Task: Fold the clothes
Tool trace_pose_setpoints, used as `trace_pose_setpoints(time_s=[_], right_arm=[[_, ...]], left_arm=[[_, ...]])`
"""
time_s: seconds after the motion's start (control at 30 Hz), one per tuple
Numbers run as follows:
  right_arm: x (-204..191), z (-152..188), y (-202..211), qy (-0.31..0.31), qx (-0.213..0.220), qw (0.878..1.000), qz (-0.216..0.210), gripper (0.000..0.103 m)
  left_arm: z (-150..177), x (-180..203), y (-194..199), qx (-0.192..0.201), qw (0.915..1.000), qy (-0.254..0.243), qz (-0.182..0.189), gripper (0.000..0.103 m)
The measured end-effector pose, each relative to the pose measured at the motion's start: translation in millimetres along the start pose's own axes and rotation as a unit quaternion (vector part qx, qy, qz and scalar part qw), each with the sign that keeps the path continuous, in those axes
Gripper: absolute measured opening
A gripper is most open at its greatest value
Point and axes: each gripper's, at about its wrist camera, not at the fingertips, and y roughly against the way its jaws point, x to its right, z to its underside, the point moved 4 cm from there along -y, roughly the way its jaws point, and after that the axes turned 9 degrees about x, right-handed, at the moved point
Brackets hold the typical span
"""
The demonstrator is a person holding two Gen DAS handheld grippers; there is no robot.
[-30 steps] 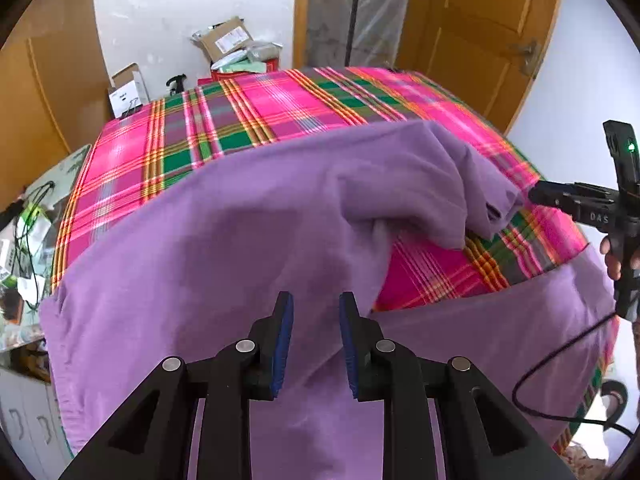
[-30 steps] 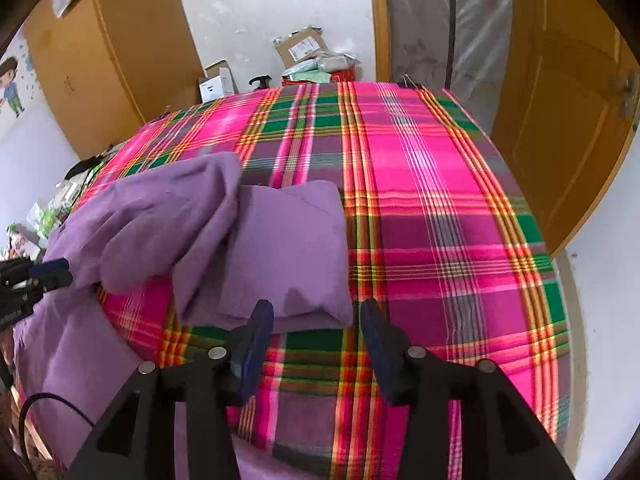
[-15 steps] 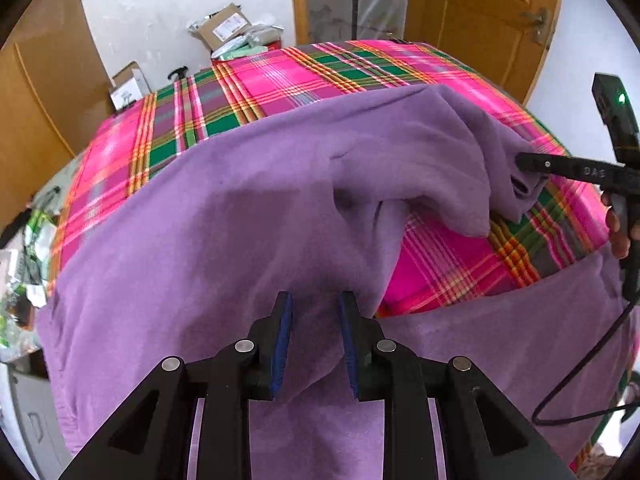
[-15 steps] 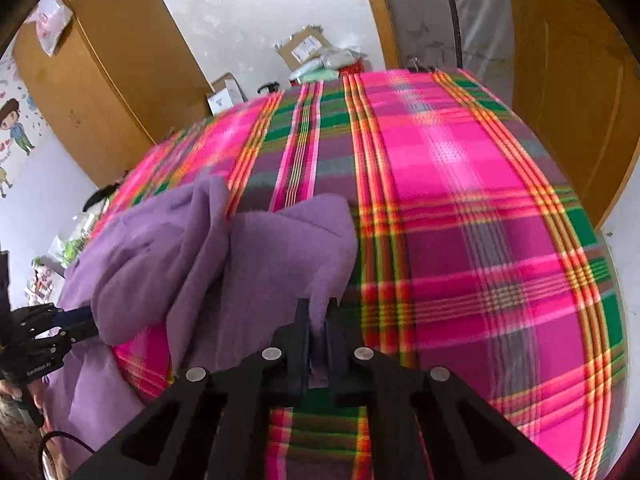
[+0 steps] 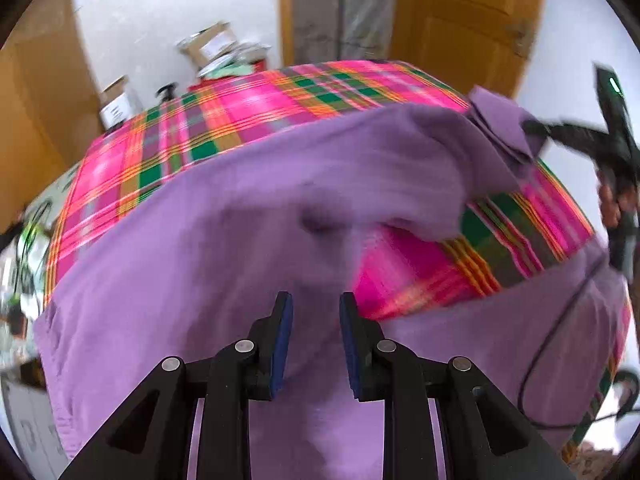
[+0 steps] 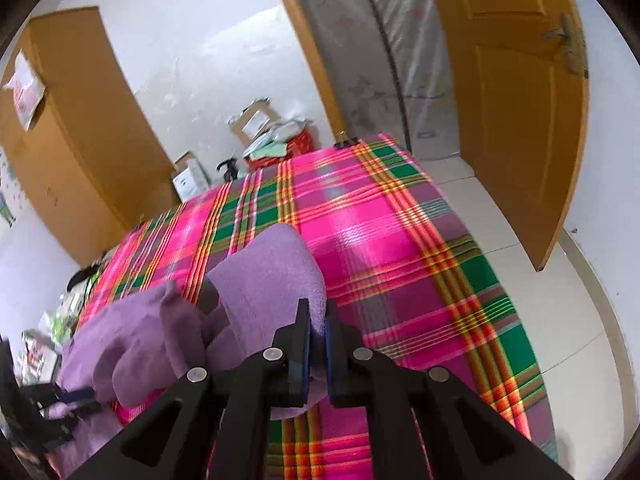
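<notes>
On the far left of the left wrist view stands a wooden wardrobe [image 5: 36, 120], and past it cardboard boxes [image 5: 208, 46] sit against the white wall behind the bed. The bed [image 5: 248, 108] carries a pink, green and orange plaid cover. A purple garment [image 5: 208, 240] lies spread over the near part of it, hanging over the near edge. The left gripper [image 5: 316, 340] points down at this cloth with its jaws partly apart; purple fabric fills the gap between the blue pads, but blur hides whether the pads press on it. To the right, a strip of plaid shows between the main body of cloth and a lower band of purple. Farther right, one end of the garment is lifted off the bed and pinched by the right gripper [image 5: 536, 130], with a hand [image 5: 612, 204] below on its grip and a black cable [image 5: 536, 364] trailing down.

In the right wrist view, the left gripper shows dark at the lower left edge, next to bunched purple cloth. Toward the middle, the right gripper [image 6: 317, 344] has its jaws together, clamped on a folded end of the garment that stands up above the pads, raised off the plaid. On the right stands an open wooden door [image 6: 520, 92].
</notes>
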Motion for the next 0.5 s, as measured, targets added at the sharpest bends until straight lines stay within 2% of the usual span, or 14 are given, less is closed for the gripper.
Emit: trace_pose_setpoints(time_s=[0.13,0.27,0.33,0.43,0.5], right_arm=[[6,-3,-3,-0.001,0.003,1.0,0.009,0.006],[10,-2,-6,-0.004,0.001,1.0,0.013,0.006],[13,-2,-8,-0.008,0.001,1.0,0.015,0.006],[16,-3,-8,-0.015,0.005,1.0,0.018,0.006],[17,-5,-5,-0.019,0.007,1.0,0.02,0.006]], left_arm=[[1,15,-24,-0.017,0.9964,-0.065,-0.052,0.025],[-5,15,-39,-0.022,0.9936,-0.082,-0.074,0.027],[-7,20,-42,-0.023,0.9904,-0.107,-0.084,0.027],[-11,21,-44,-0.026,0.9892,-0.121,-0.078,0.025],[-13,13,-45,-0.033,0.9935,-0.097,-0.049,0.019]])
